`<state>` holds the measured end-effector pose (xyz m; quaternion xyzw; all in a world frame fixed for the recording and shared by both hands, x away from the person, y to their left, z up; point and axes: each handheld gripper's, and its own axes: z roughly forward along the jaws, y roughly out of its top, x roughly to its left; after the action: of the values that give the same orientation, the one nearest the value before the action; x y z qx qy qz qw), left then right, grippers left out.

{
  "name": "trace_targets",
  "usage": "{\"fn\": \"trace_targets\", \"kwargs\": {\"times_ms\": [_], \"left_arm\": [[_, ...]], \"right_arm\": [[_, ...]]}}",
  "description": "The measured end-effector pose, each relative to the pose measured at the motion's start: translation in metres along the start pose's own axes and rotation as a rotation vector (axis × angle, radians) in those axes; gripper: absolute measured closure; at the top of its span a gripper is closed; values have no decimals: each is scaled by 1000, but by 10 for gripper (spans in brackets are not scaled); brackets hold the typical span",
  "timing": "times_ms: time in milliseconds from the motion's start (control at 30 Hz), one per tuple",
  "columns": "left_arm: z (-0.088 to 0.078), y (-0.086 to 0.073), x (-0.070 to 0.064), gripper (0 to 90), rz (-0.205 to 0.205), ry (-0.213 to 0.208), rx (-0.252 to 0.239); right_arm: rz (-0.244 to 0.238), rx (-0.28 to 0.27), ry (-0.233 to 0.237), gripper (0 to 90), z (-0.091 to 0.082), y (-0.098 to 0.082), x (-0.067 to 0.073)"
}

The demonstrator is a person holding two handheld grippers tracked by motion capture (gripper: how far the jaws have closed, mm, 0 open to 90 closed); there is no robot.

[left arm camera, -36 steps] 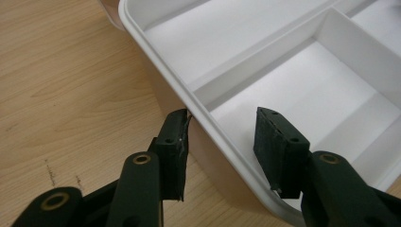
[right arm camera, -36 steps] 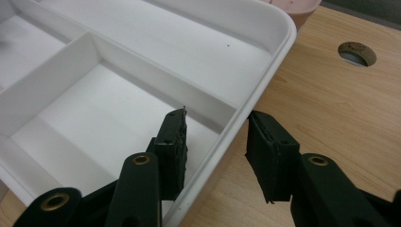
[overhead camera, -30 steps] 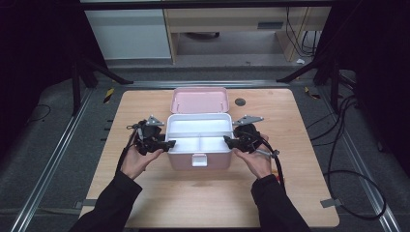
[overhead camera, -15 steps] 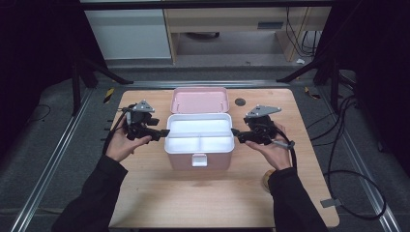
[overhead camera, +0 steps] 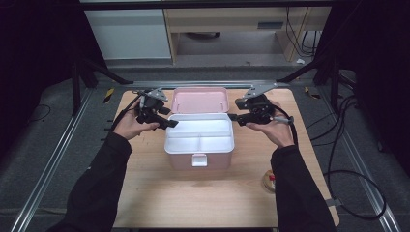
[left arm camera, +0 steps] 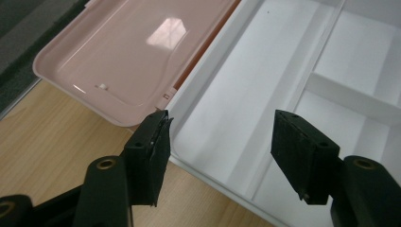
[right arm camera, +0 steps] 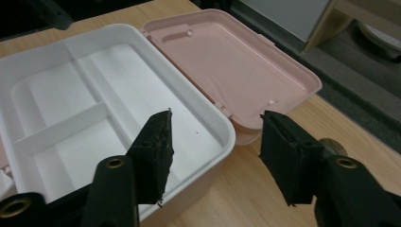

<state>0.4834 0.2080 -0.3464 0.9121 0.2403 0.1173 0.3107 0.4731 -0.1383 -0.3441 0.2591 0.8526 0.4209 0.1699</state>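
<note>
Table: wood top [overhead camera: 159,193] in a dark room, white cabinet behind; pink box [overhead camera: 199,150] sits mid-table, latch side toward the person.
Box: open, pink lid [overhead camera: 200,100] laid flat behind it, white tray [overhead camera: 199,137] seated in the top, three compartments, all look empty.
Change: a second ago both grippers were down at the tray's two ends; now both are lifted and pulled outward, off the box.
Left gripper [overhead camera: 164,123]: jaws apart, nothing between them; has just eased closed a hair after opening. Left gripper view has the jaws hanging over the tray's back corner and the lid edge, no contact.
Right gripper [overhead camera: 237,117]: jaws apart, empty, have just been closing a bit. Right gripper view shows them above the tray's far corner and the lid hinge.
Tray: same spot on the box as before, not lifted out.
Read: release-and-retreat, so the tray placement looks done; probably the lid is next.
Extra: small round item [overhead camera: 269,181] near the right sleeve, front edge, too blurred to identify.
</note>
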Motion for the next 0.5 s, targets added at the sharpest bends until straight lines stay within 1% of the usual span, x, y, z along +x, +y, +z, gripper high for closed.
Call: {"fn": "trace_targets", "kwargs": {"times_ms": [33, 100, 133, 167, 200, 233, 267, 333, 400, 433, 500], "left_arm": [[2, 1, 1, 385, 6, -13, 8], [5, 2, 2, 389, 27, -34, 23], [6, 3, 2, 400, 33, -39, 27], [7, 4, 2, 409, 40, -46, 34], [9, 5, 2, 424, 51, -53, 42], [10, 5, 1, 424, 63, -57, 55], [12, 6, 1, 429, 74, -58, 64], [16, 5, 1, 463, 84, -78, 76], [20, 5, 1, 497, 87, -77, 90], [21, 4, 2, 497, 95, -81, 104], [25, 3, 3, 527, 102, -87, 116]], "right_arm": [[-20, 3, 20, 468, 4, 1, 0], [-38, 26, 56, 495, 10, 3, 1], [-63, 39, 81, 514, 15, 4, 2], [-76, 49, 91, 524, 17, 4, 2], [-104, 71, 118, 553, 24, 5, 3], [-104, 71, 118, 553, 24, 5, 3], [-122, 77, 130, 566, 27, 6, 3], [-156, 100, 164, 577, 33, 6, 3], [-197, 141, 205, 597, 40, 7, 4], [-197, 141, 205, 597, 40, 7, 4], [-212, 167, 233, 615, 43, 8, 5]]}}
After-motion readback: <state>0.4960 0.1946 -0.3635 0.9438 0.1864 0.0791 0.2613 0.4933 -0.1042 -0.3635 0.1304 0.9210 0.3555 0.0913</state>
